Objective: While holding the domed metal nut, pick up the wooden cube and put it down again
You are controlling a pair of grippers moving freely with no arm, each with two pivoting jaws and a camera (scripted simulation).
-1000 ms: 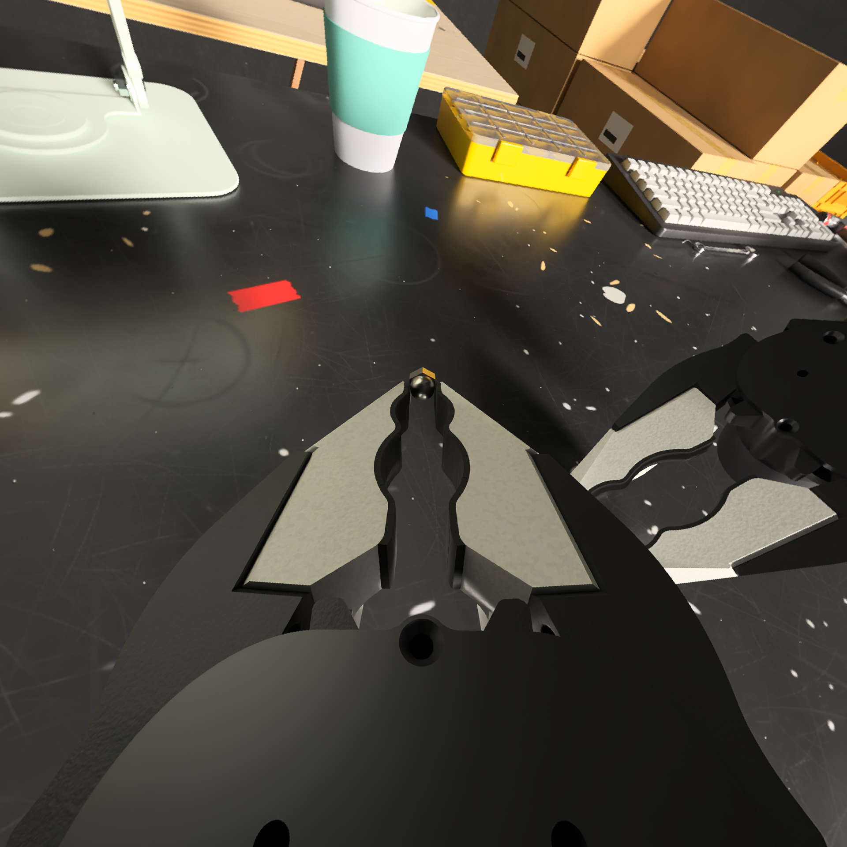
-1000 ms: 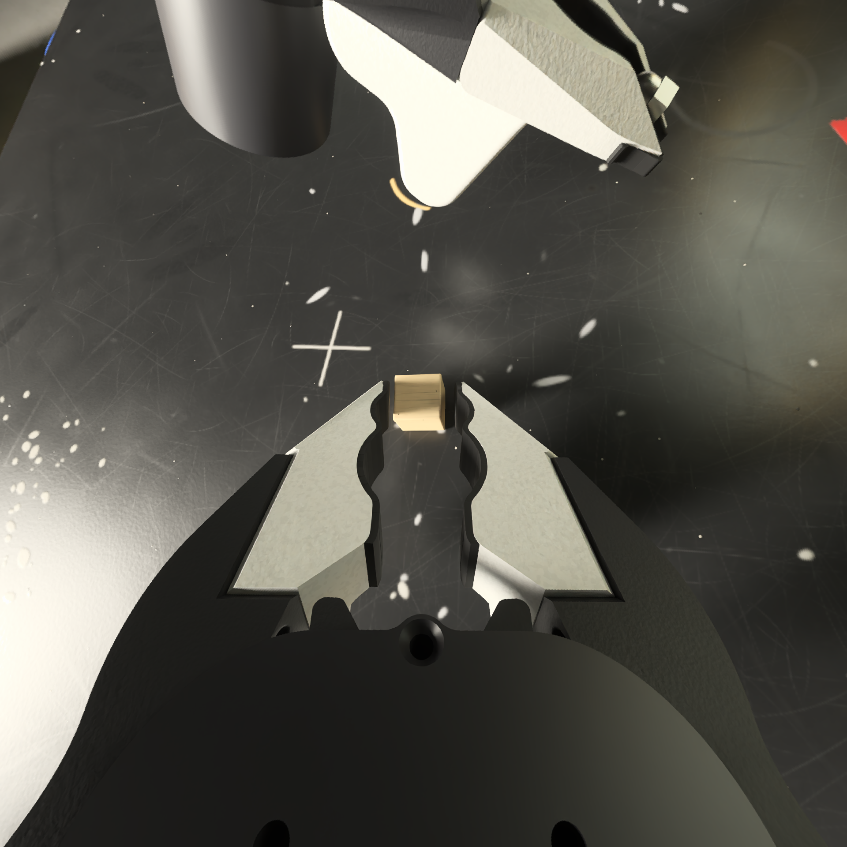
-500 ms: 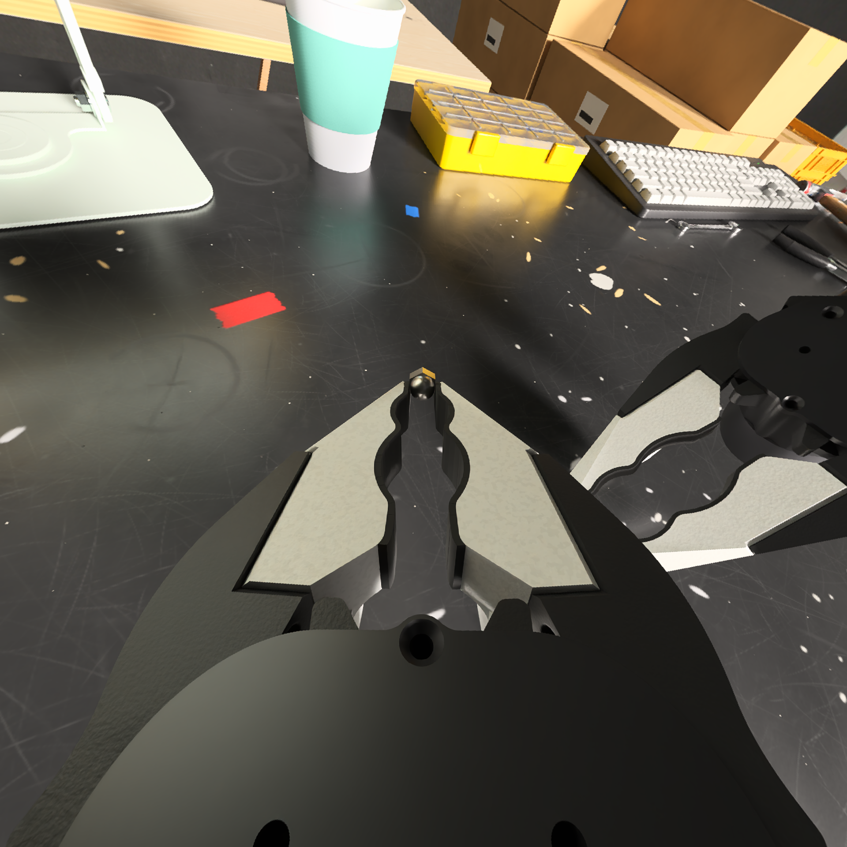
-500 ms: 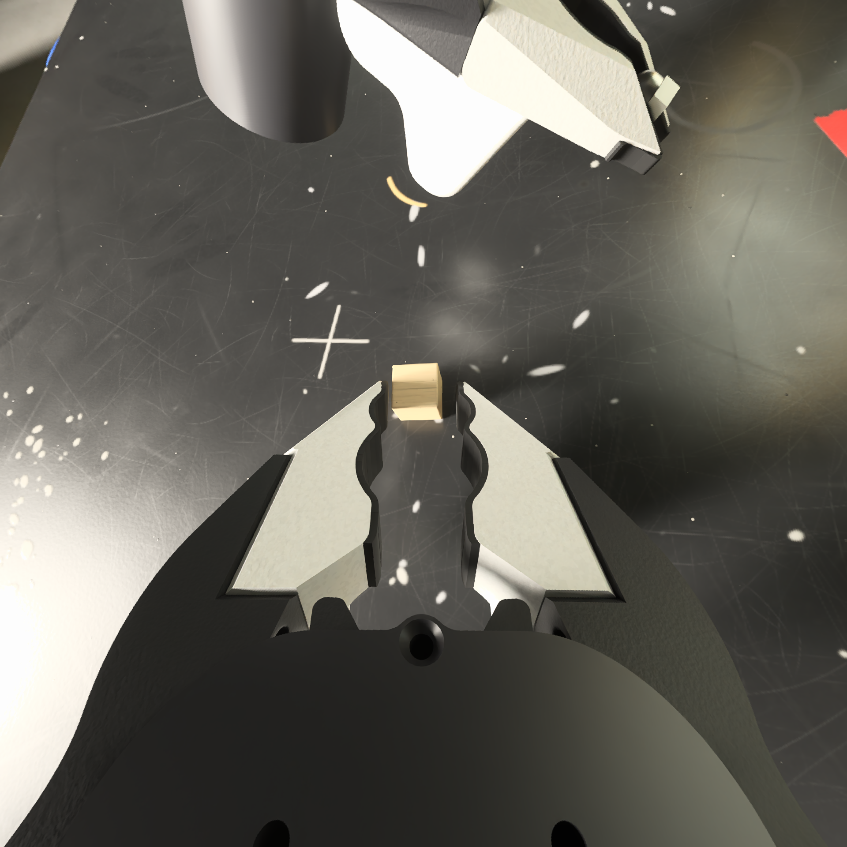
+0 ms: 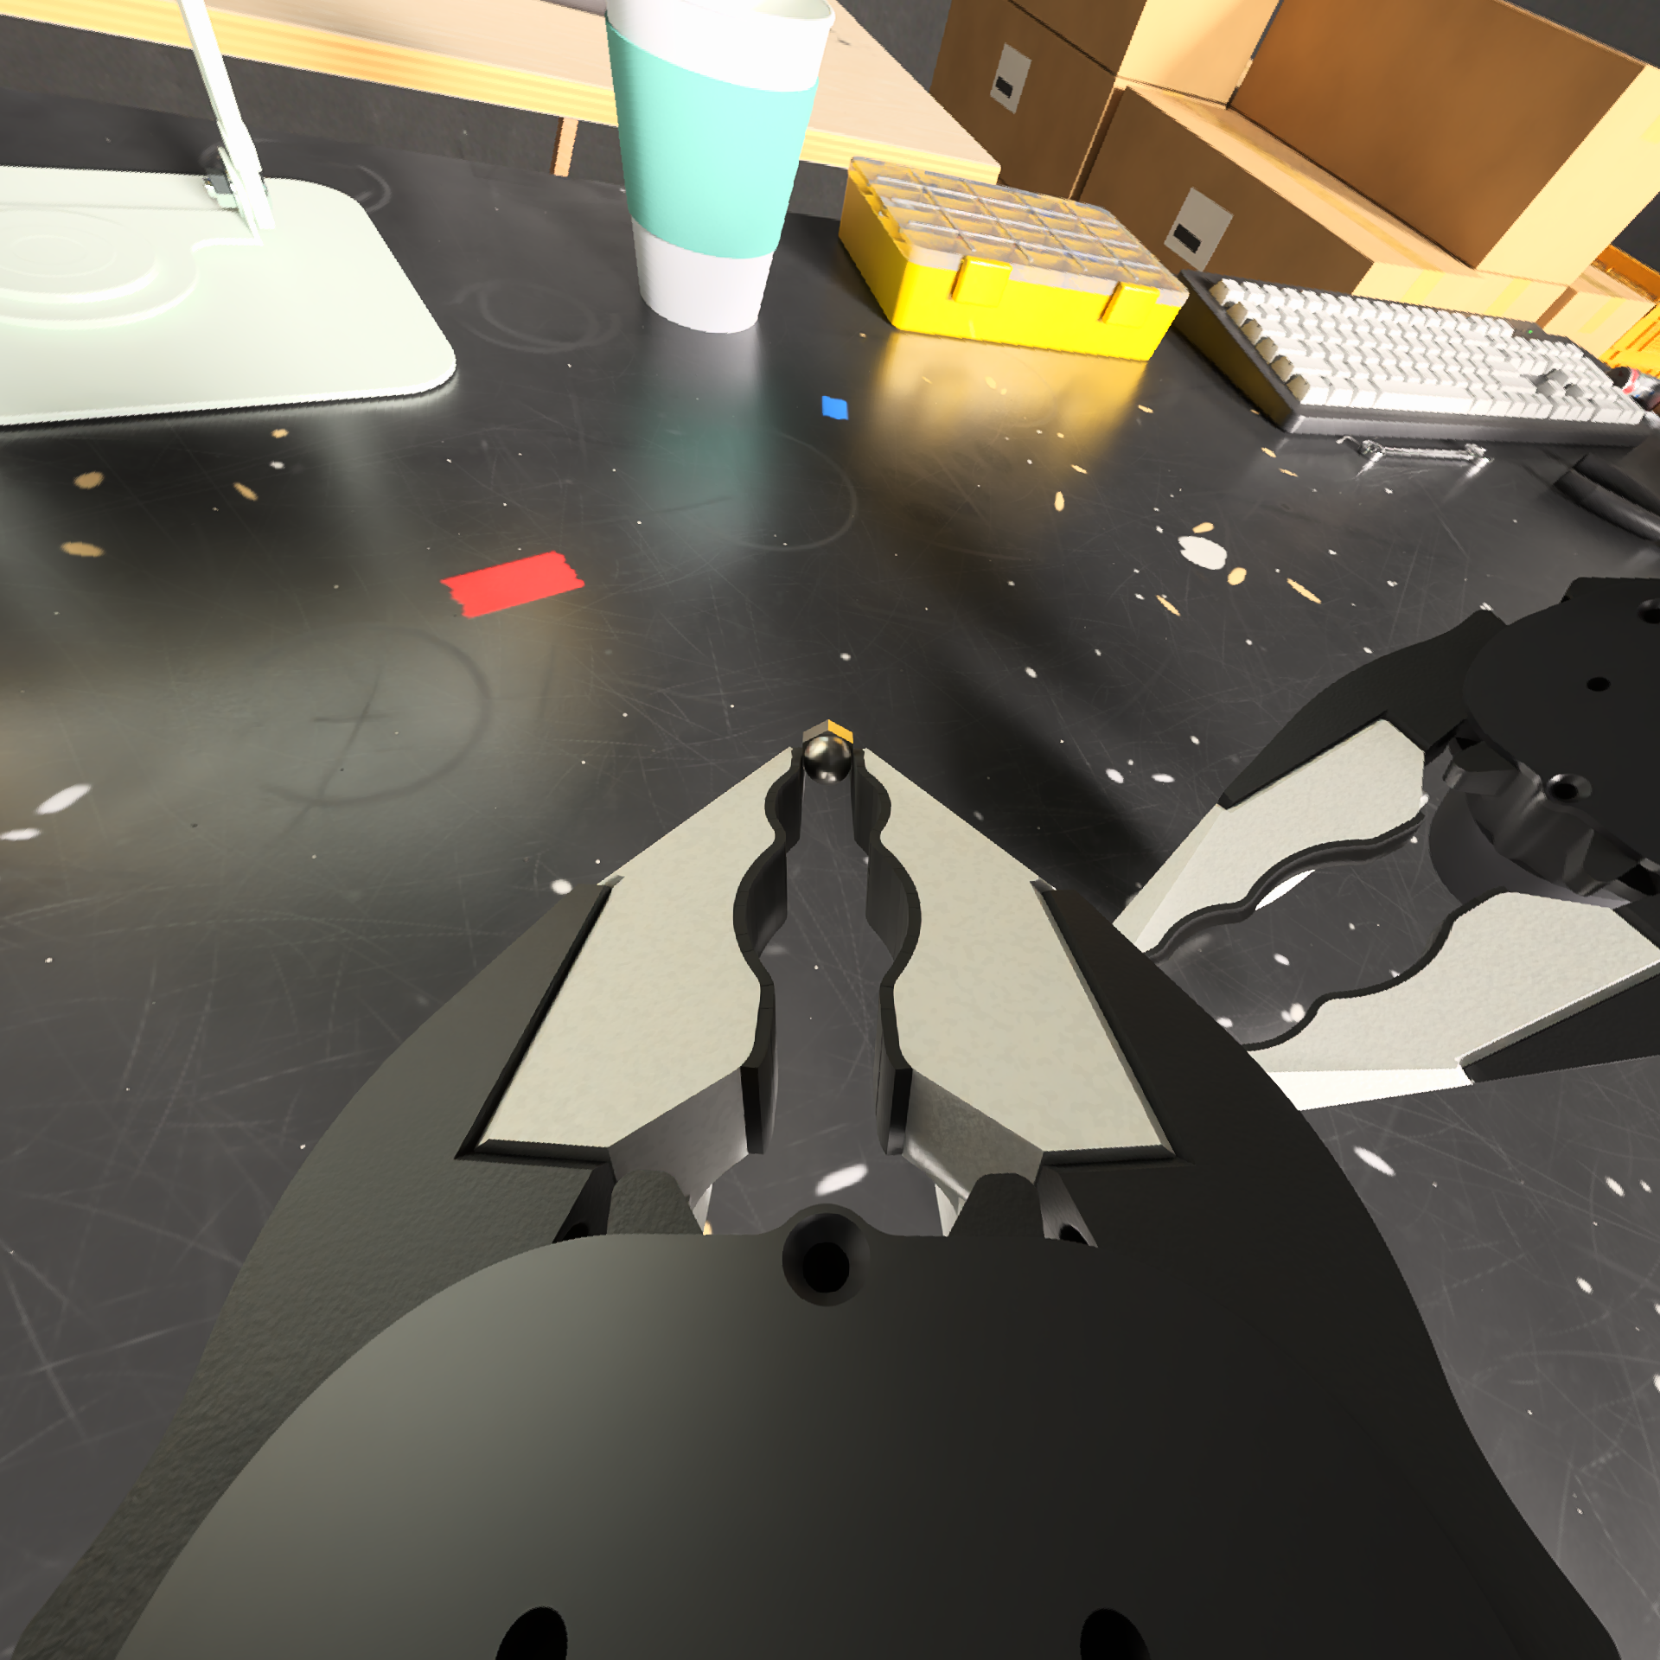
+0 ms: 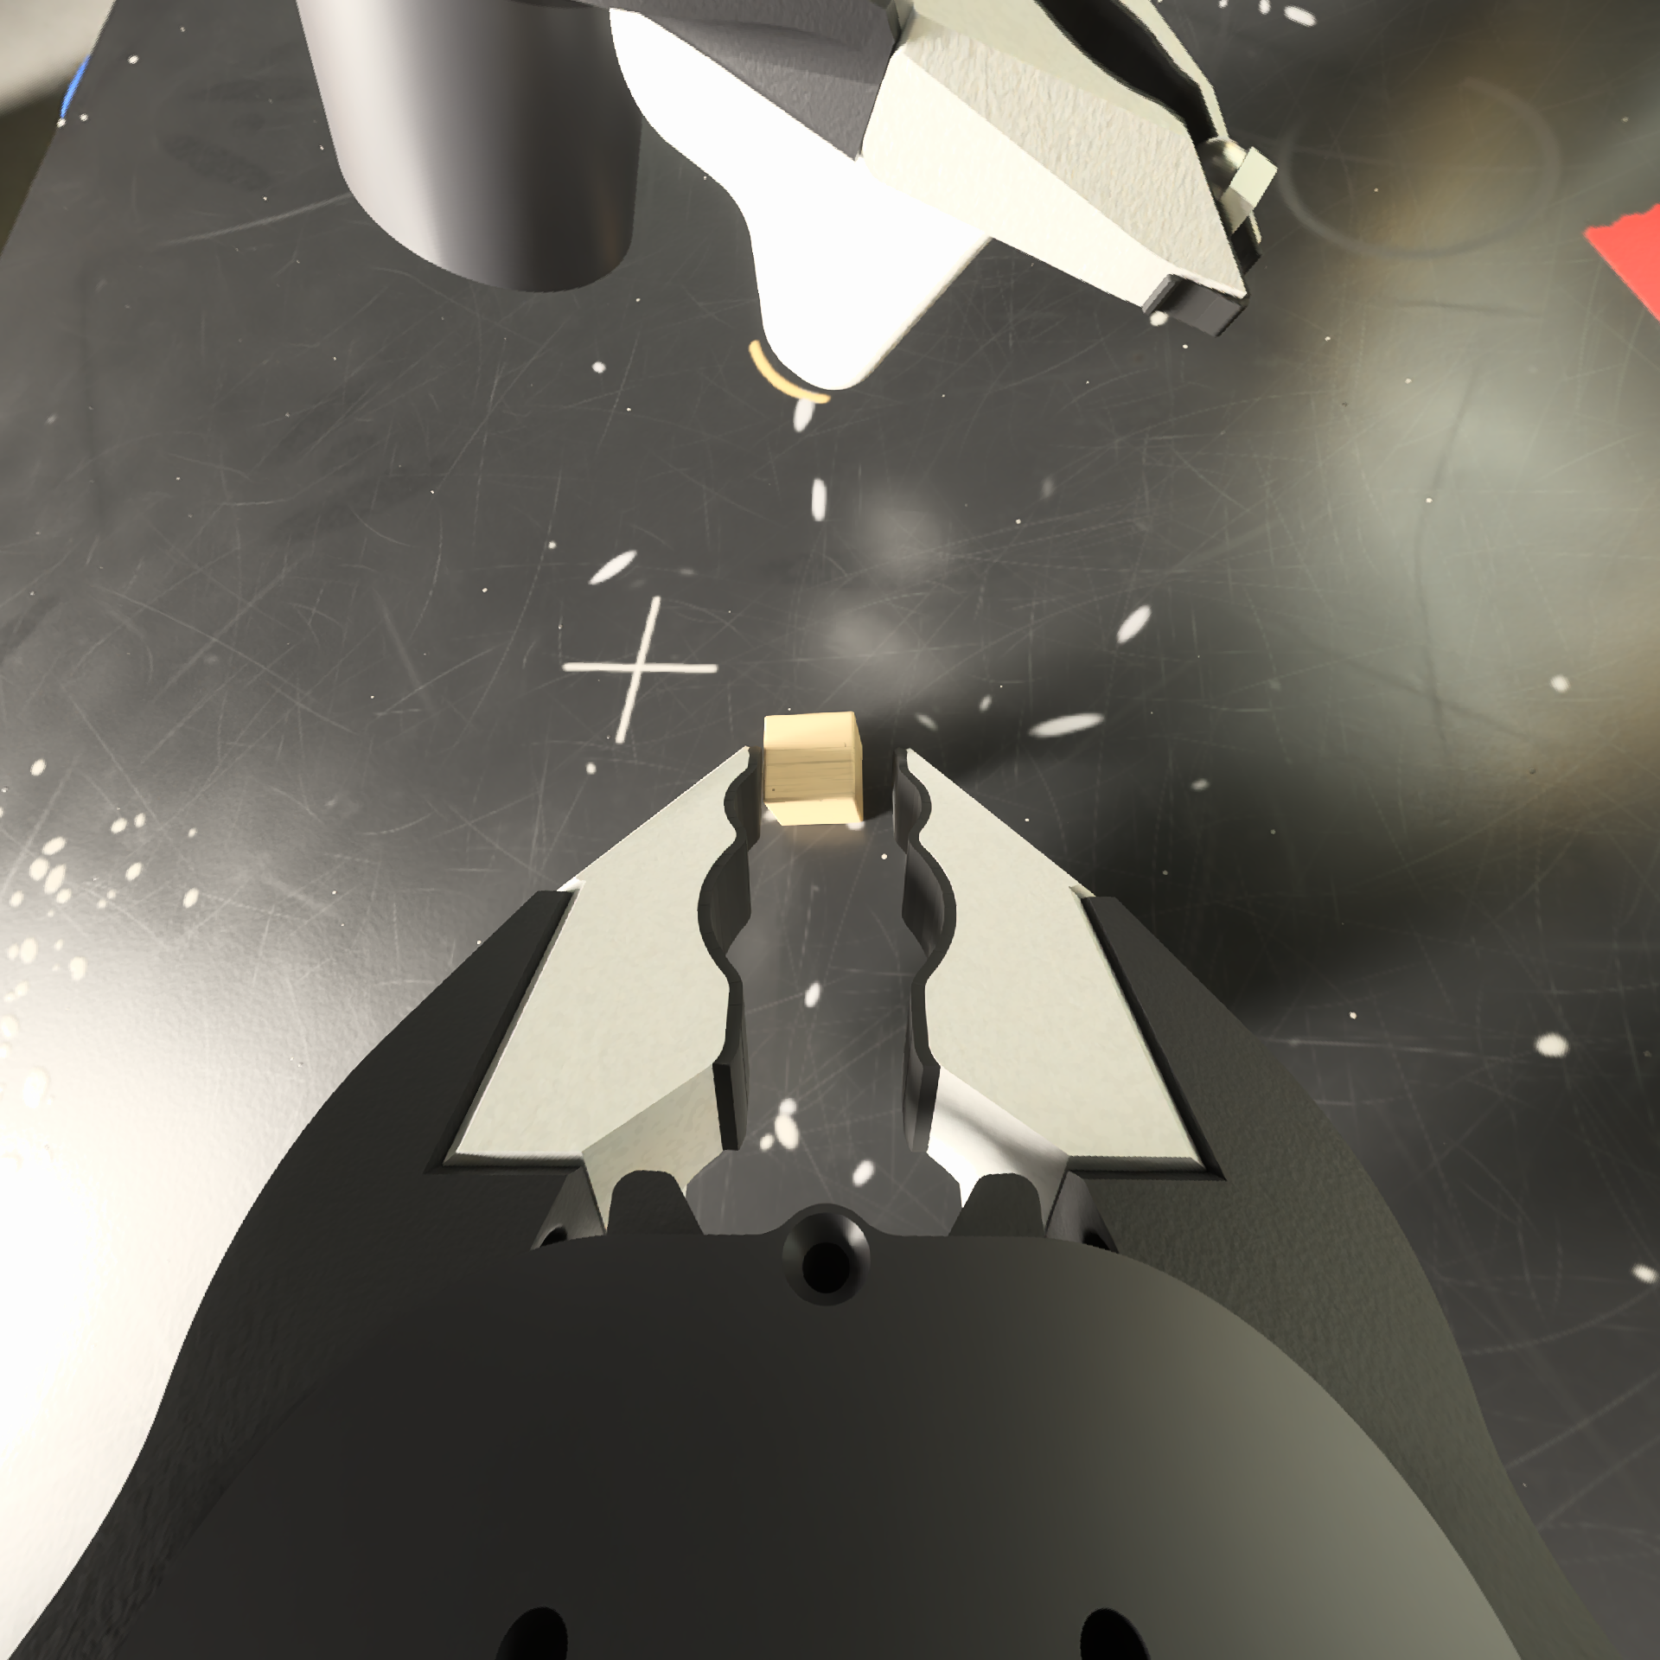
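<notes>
Dark, scratched and paint-flecked, the tabletop (image 5: 269,943) carries a teal-banded paper cup (image 5: 710,171), a yellow compartment case (image 5: 1006,260), a keyboard (image 5: 1419,359) and a pale green lamp base (image 5: 180,287) along its far edge. Cardboard boxes (image 5: 1347,135) stand behind them at the far right. A strip of red tape (image 5: 512,584) and a small blue marker (image 5: 834,408) lie on the surface nearer in.

**Left gripper.** The left gripper (image 5: 827,763) is pinching the domed metal nut (image 5: 825,757) at its fingertips, above the tabletop. This hold condition of the task is met.

**Right gripper.** The right gripper (image 6: 825,777) has its jaws spread slightly wider than the wooden cube (image 6: 811,768). The cube sits between the fingertips, close against the left finger, with a visible gap to the right finger. It appears to rest on the tabletop, just near and right of a white chalk cross (image 6: 640,669).

**Step in hand.** Whether the cube is about to be grasped or has just been set down cannot be told from this position alone. If the lift is outstanding, the next move calls for centring the jaws on the cube, pressing them together evenly, and then raising straight up. The off-centre position may push the cube sideways on closing.

**Labels.** White stickers with dark marks are fixed to the boxes. No brand or writing is legible.
</notes>
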